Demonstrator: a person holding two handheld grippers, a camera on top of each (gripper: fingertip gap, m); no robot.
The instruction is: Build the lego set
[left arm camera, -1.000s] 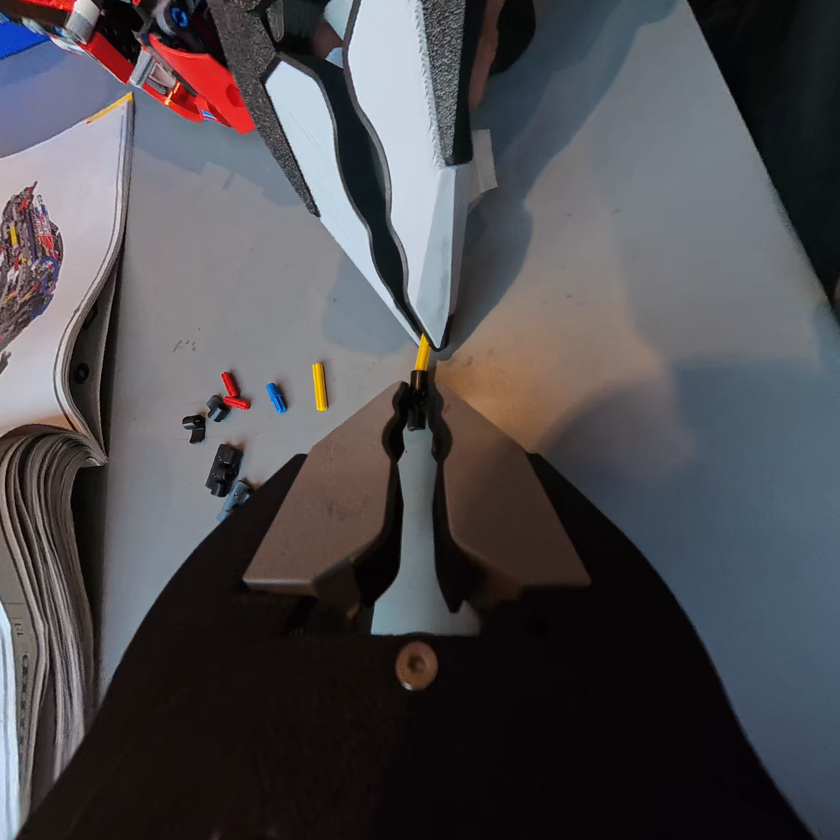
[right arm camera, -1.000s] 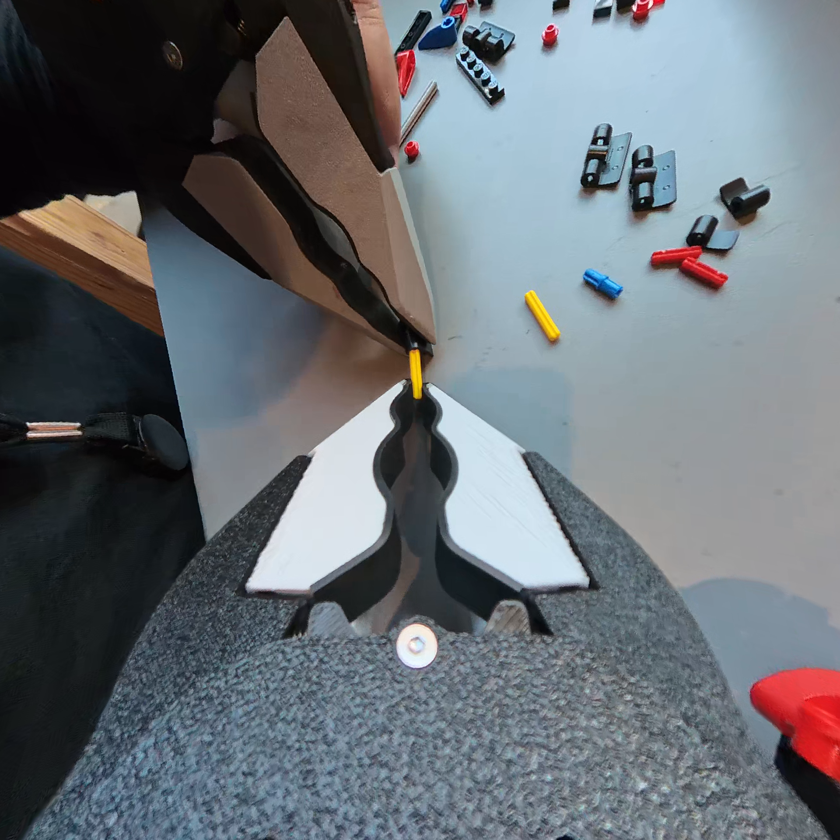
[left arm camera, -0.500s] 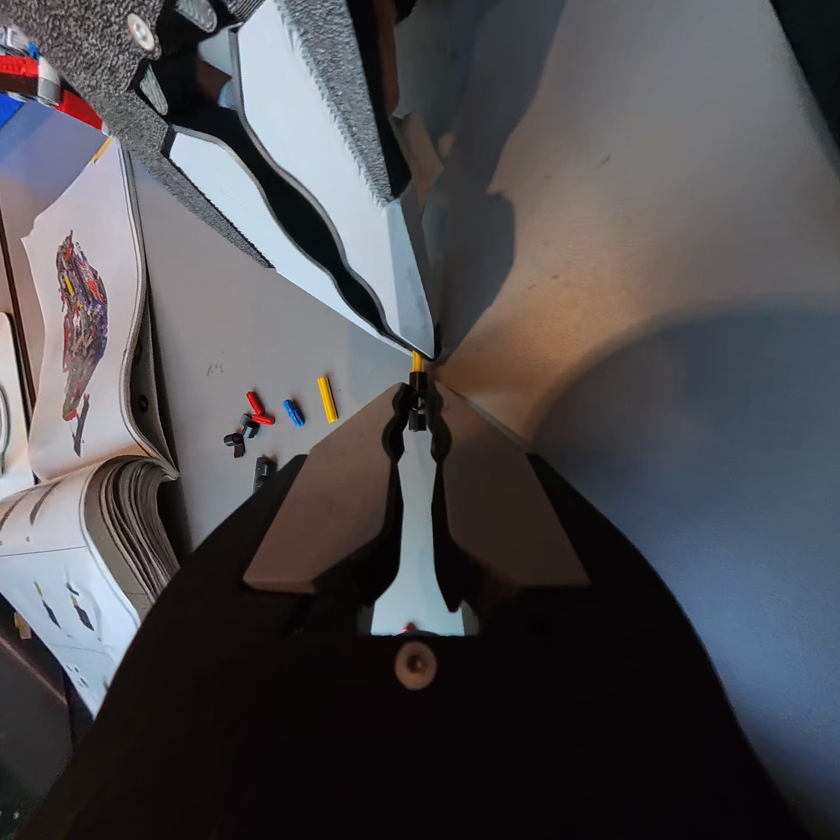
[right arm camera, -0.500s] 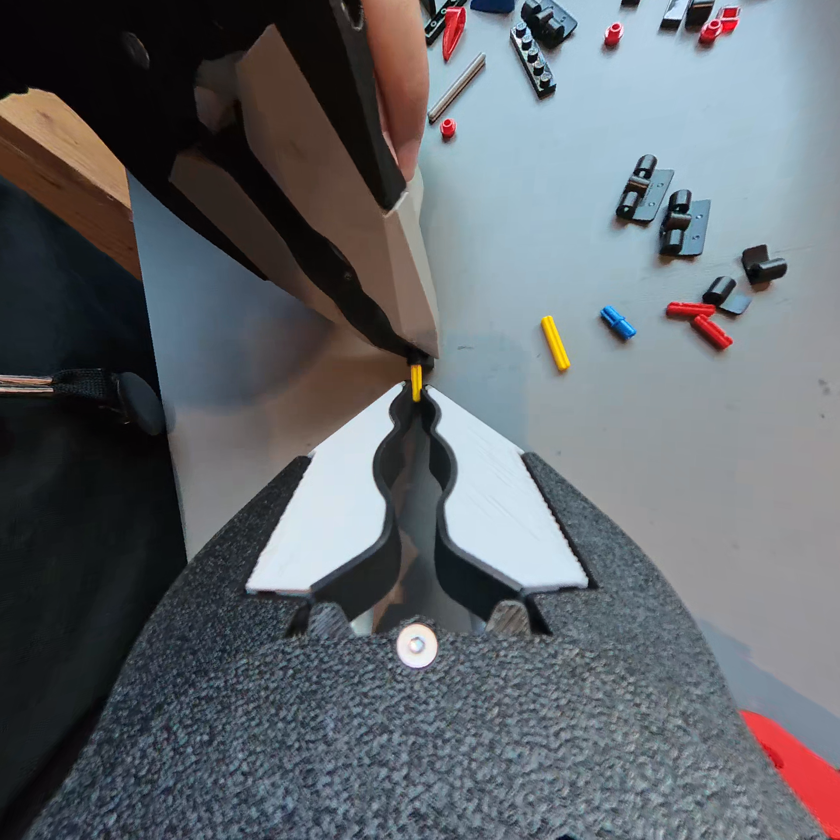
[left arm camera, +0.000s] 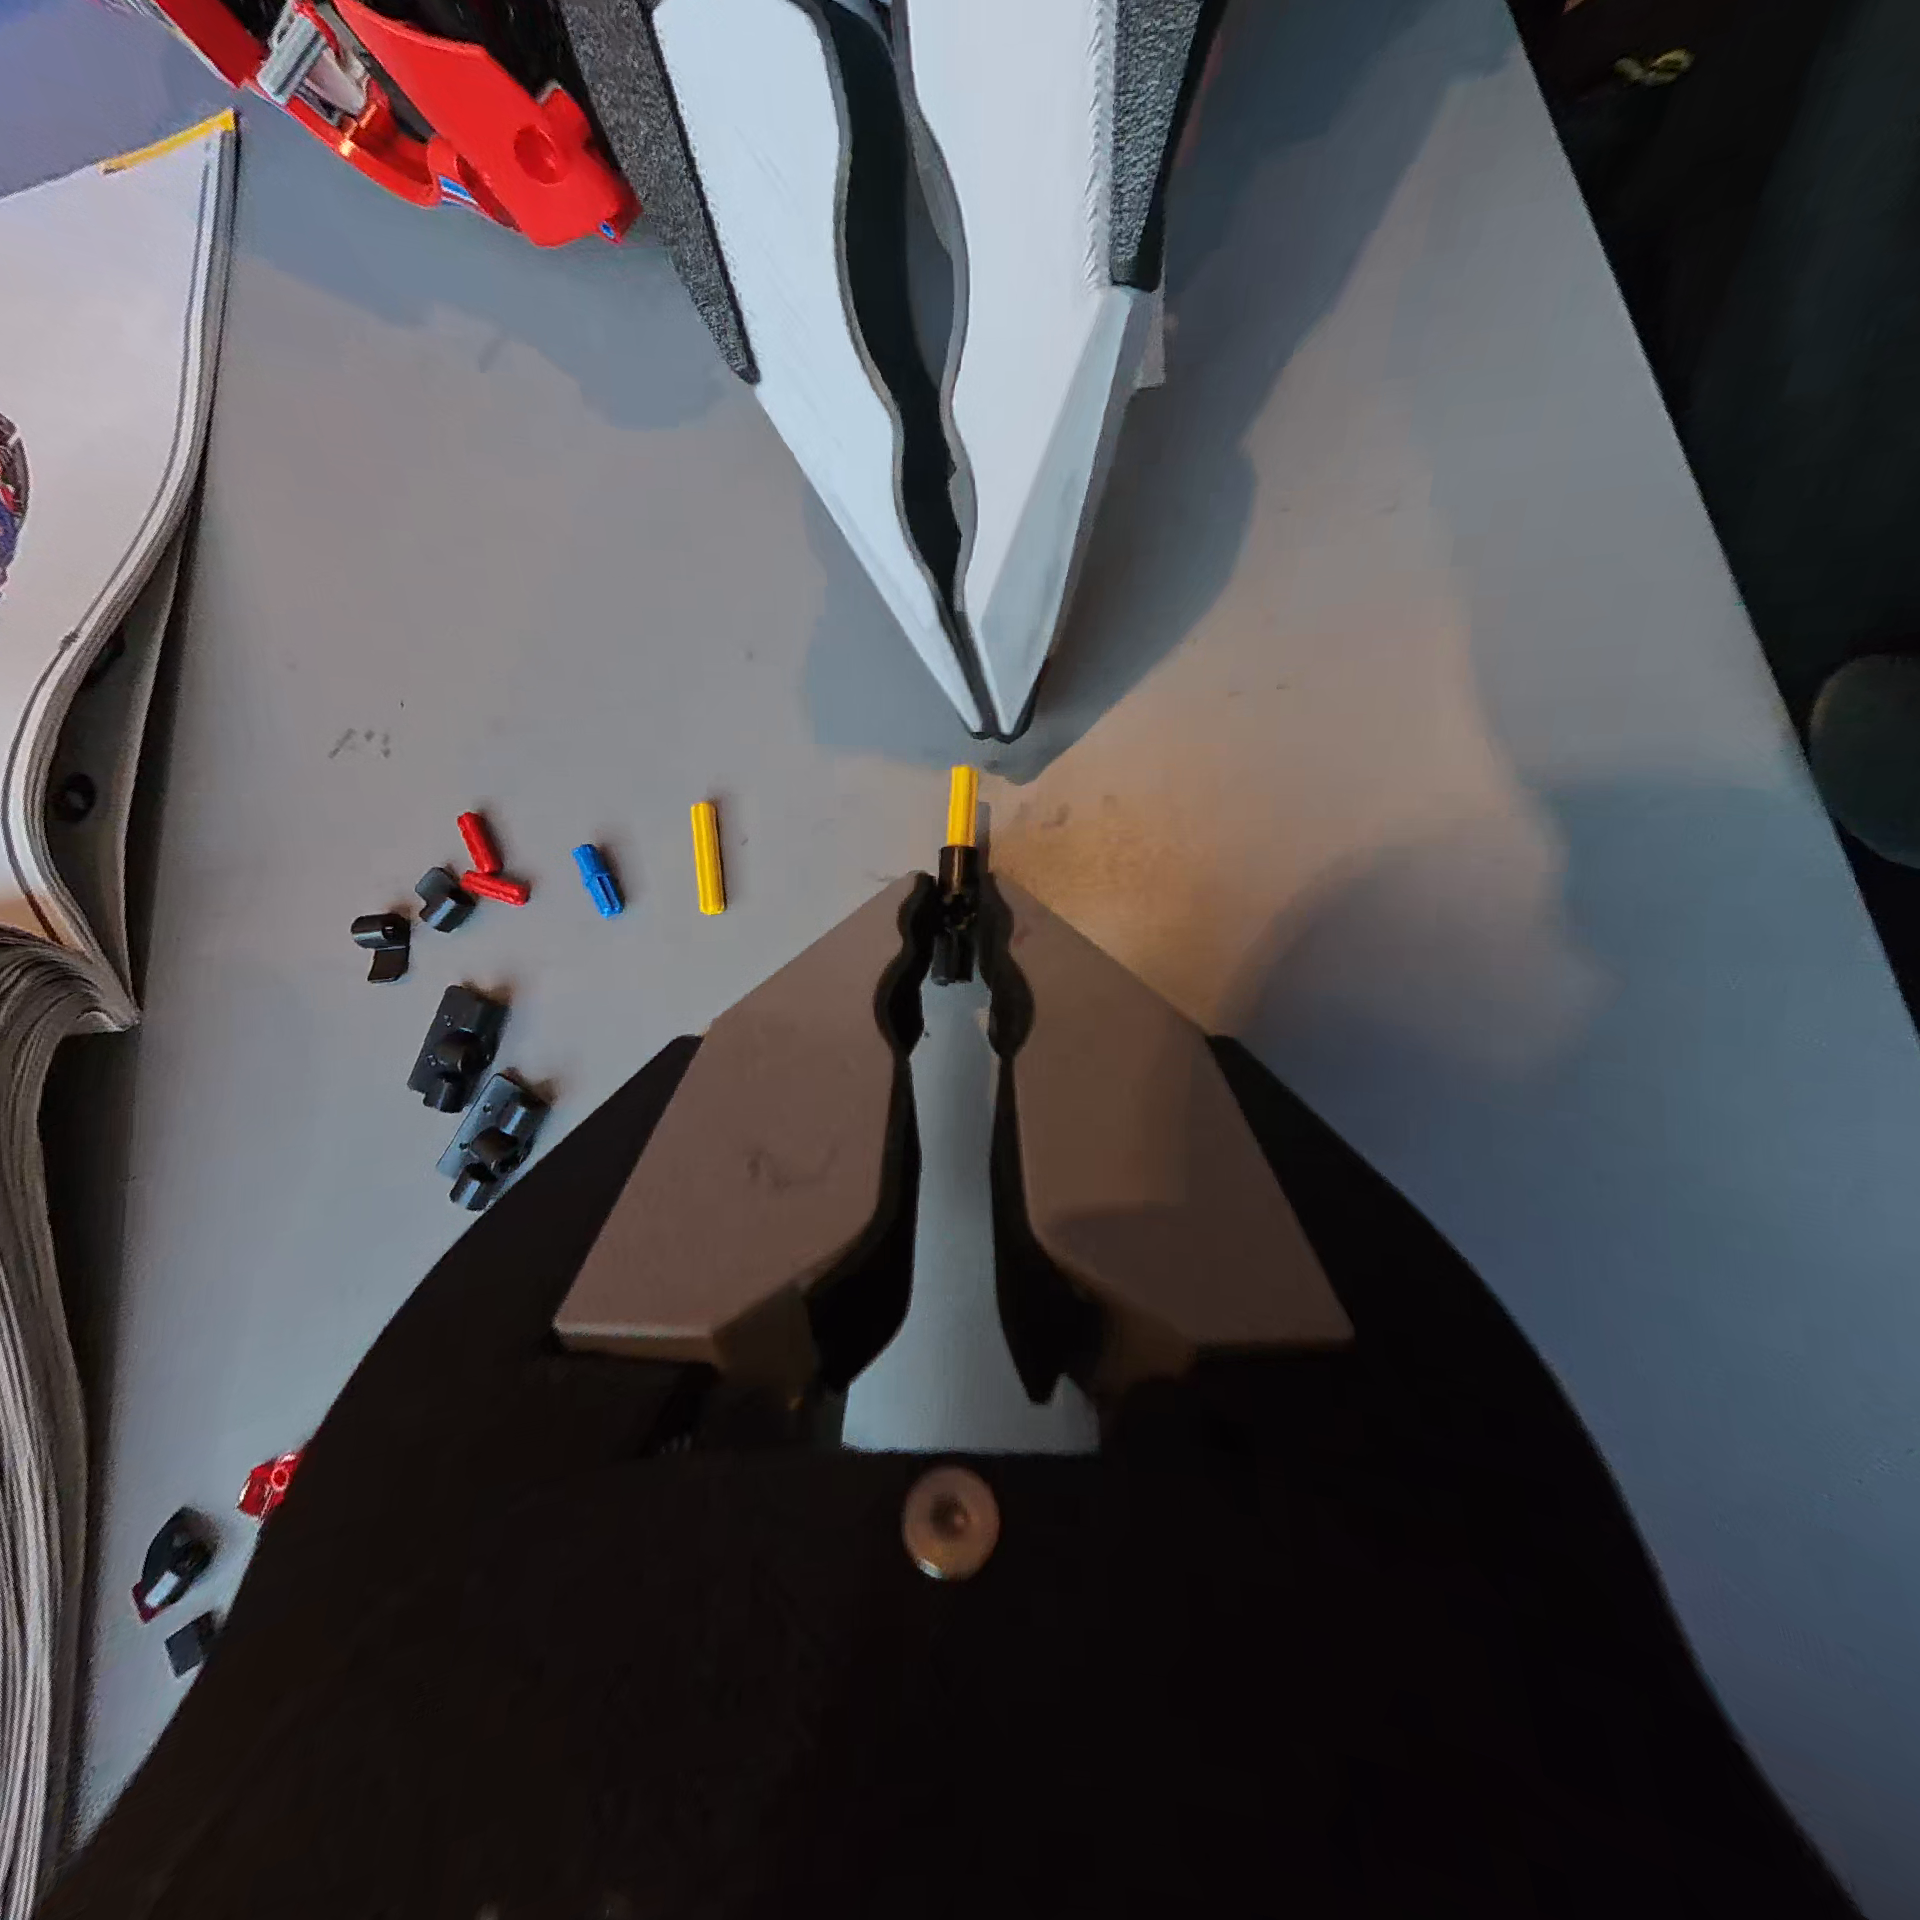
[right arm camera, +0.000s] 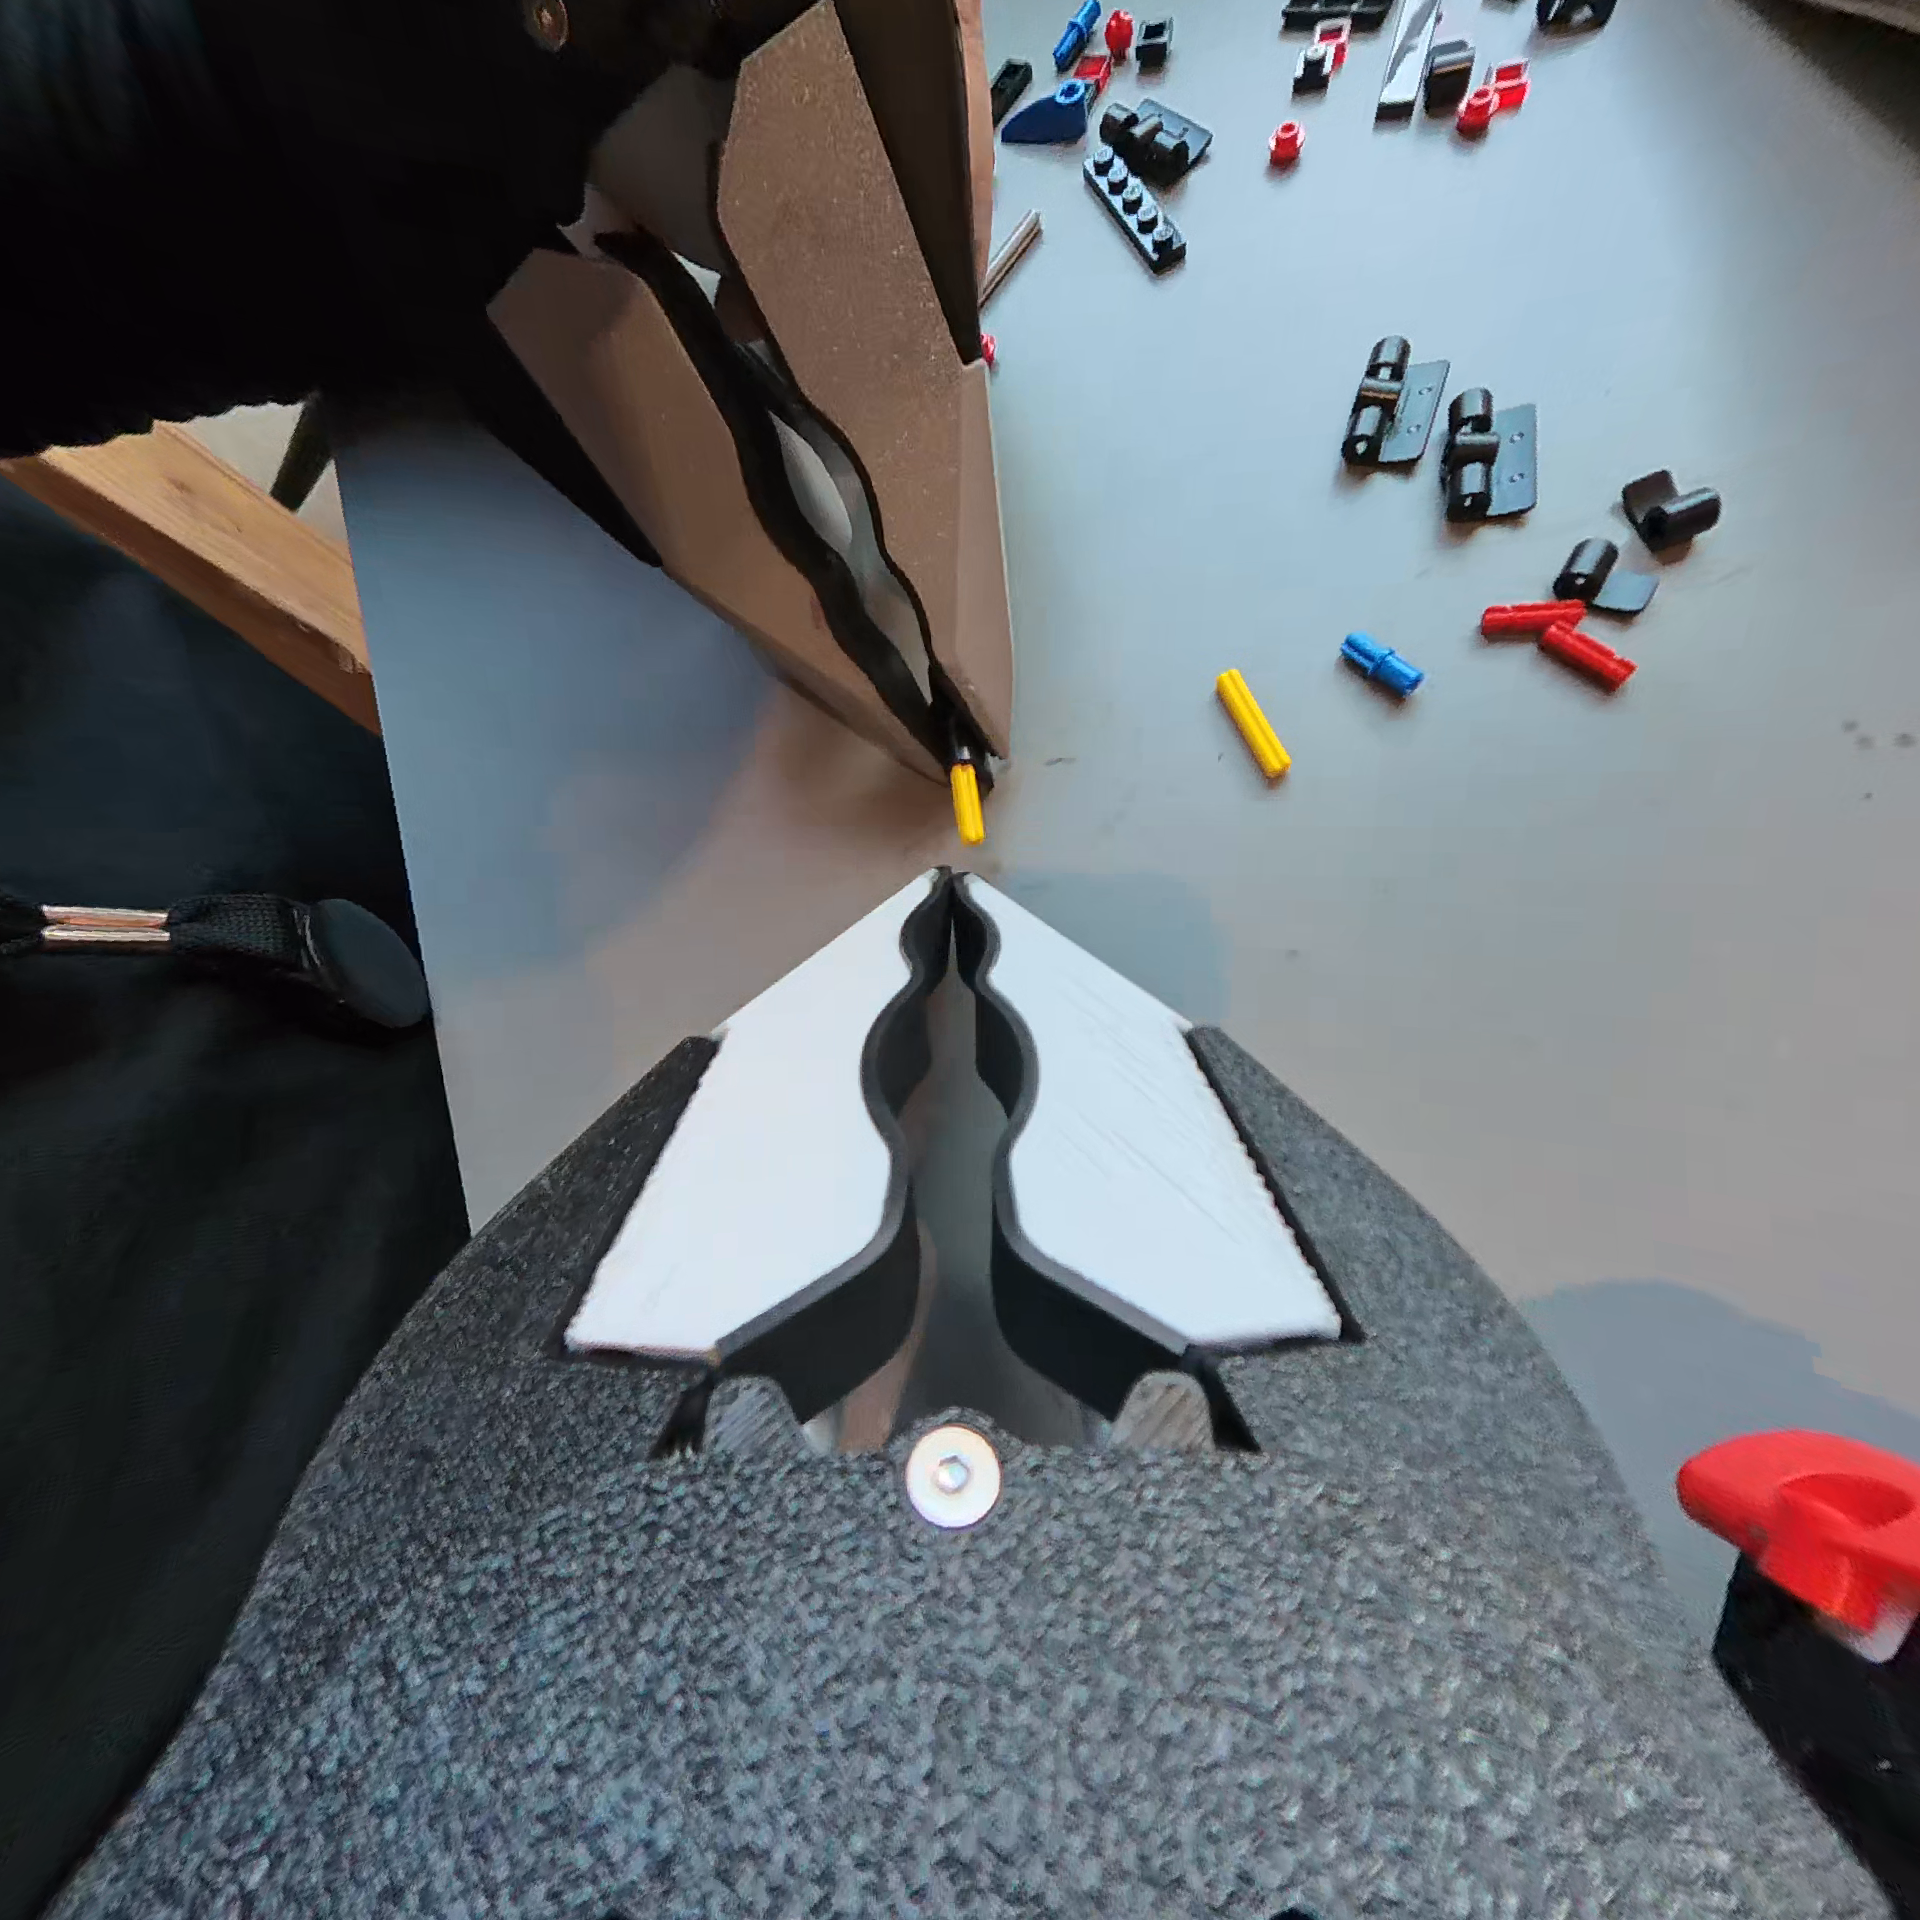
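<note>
Left wrist view: the brown-fingered left gripper (left arm camera: 951,914) clamps a small black plastic connector (left arm camera: 952,925) whose short yellow plastic axle (left arm camera: 962,805) points lengthwise at the white-fingered right gripper (left arm camera: 994,727), closed empty just beyond.

No writing can be read anywhere here — no brand, number or sign. The open instruction booklet (left arm camera: 94,436) at the table's left edge shows only a coloured drawing on its page, no legible words. The red model part (left arm camera: 488,156) carries a small blue-and-white sticker — too small and blurred to make out.
</note>
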